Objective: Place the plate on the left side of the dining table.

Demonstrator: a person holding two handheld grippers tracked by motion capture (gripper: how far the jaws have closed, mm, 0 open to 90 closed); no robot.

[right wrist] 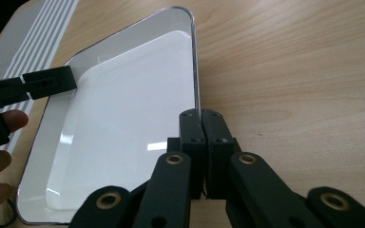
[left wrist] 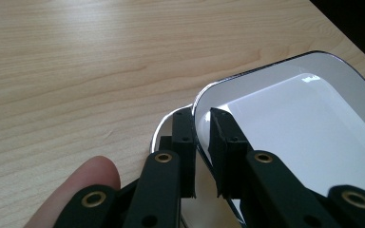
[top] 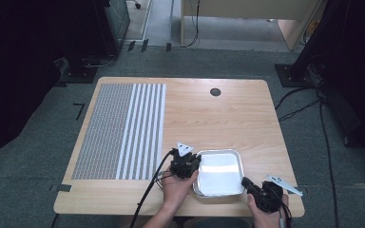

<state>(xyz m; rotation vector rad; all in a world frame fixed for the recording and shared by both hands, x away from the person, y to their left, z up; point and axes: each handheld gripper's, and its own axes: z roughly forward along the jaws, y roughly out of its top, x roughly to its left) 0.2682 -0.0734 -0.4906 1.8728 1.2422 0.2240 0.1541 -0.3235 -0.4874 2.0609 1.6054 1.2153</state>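
Here, left gripper jaws clamped across tray rim at its corner, one jaw inside, one outside. Right gripper jaws pressed together at tray's opposite long edge; rim seems pinched between them, hard to confirm. Tray sits flat on table near person's edge, right of striped mat. Step in hand, likely: two-sided grasp before lift. Next move calls for level, even raise by both hands, so tray does not twist or slip.

I'm standing in what looks like a lab or test room: grey carpet tiles are running under a lone wooden tabletop, cables are trailing across the floor, and black equipment stands are crowding the dark edges.
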